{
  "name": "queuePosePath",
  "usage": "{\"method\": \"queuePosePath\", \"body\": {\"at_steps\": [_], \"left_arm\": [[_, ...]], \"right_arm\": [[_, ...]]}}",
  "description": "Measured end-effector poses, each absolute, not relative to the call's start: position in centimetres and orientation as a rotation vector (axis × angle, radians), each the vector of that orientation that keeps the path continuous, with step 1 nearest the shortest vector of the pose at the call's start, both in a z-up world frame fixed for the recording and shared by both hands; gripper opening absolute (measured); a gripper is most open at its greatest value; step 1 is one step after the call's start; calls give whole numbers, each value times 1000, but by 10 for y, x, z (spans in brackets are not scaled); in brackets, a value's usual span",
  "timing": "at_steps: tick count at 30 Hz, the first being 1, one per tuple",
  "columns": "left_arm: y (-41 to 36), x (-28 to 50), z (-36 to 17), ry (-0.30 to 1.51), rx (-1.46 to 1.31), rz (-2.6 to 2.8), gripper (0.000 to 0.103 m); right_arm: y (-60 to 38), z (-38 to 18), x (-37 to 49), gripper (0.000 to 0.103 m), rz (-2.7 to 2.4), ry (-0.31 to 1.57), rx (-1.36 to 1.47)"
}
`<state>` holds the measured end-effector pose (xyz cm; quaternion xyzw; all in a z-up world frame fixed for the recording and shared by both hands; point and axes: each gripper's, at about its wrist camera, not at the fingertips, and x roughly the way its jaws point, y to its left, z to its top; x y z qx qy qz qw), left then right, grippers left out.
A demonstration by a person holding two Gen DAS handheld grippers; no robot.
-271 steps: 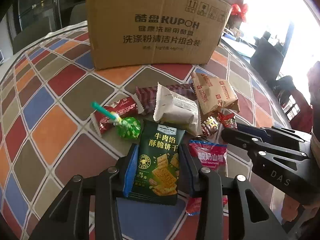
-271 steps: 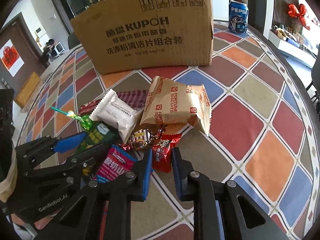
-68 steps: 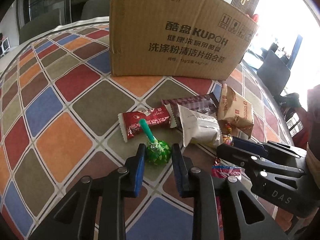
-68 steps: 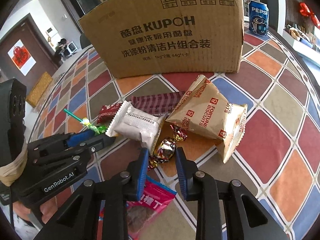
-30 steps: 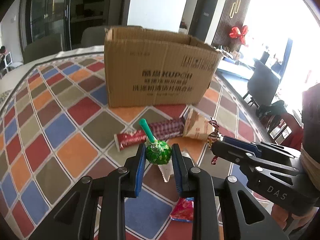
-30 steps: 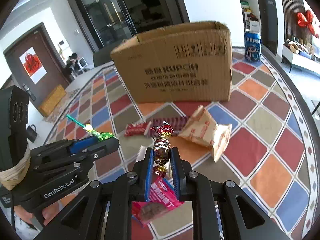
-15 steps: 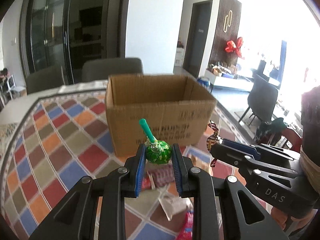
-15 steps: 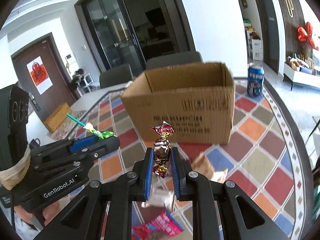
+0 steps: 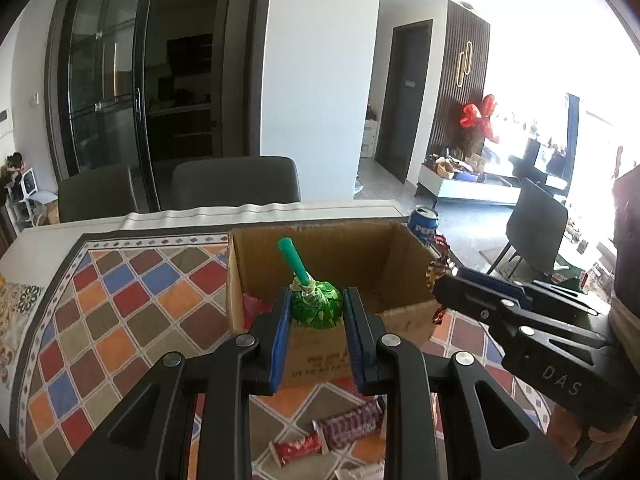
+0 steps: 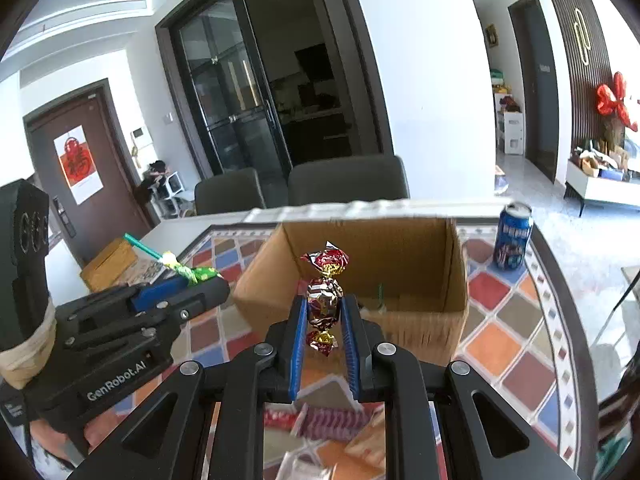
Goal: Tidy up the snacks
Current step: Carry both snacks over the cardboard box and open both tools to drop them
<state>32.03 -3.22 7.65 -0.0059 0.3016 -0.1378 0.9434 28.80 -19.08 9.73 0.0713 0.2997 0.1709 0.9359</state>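
Observation:
My left gripper [image 9: 316, 312] is shut on a green-wrapped lollipop [image 9: 316, 309] with a teal stick, held high in front of the open cardboard box [image 9: 404, 256]. My right gripper [image 10: 324, 312] is shut on a foil-wrapped red and gold candy [image 10: 325, 300], held above the near wall of the same box [image 10: 452, 272]. Each gripper shows in the other's view: the right one [image 9: 444, 288] at right, the left one [image 10: 200, 280] at left with the lollipop [image 10: 192, 272]. A red packet [image 9: 254, 306] lies inside the box.
Below the grippers, a red snack bar [image 9: 298, 446] and a dark striped bar [image 9: 352, 426] lie on the chequered tablecloth [image 9: 120, 308]. A blue Pepsi can [image 10: 514, 236] stands right of the box. Grey chairs [image 9: 236, 180] stand behind the table.
Both grippers have risen and moved forward with their sweets, from table level to above the box's open top. The box interior has come into view.

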Motion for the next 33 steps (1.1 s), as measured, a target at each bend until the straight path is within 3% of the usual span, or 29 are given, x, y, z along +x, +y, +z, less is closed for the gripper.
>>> {"method": "queuePosePath", "body": {"at_steps": [17,18,20,21,22,26,28,33], "left_arm": [[-38,405,65,730,-17,-249,27],[-38,408,65,737,-20,-247,28],[-37,410,65,749,-19,-233,49],[-36,408,64,747,-17,-223,52],[-35,405,65,740,-9,-214,53],[-37,388,68,740,43,-197,60],[-38,376,69,743,70,-191,61],[-40,349,66,760,76,-206,63]], "right_arm": [[-189,95,367,19,319,718,108],[-189,95,371,19,315,725,104],[-187,96,375,20,301,729,97],[-186,96,376,25,291,732,86],[-186,96,376,32,275,739,80],[-187,99,364,36,248,721,45],[-187,100,359,45,252,725,37],[-190,99,344,48,276,756,7]]}}
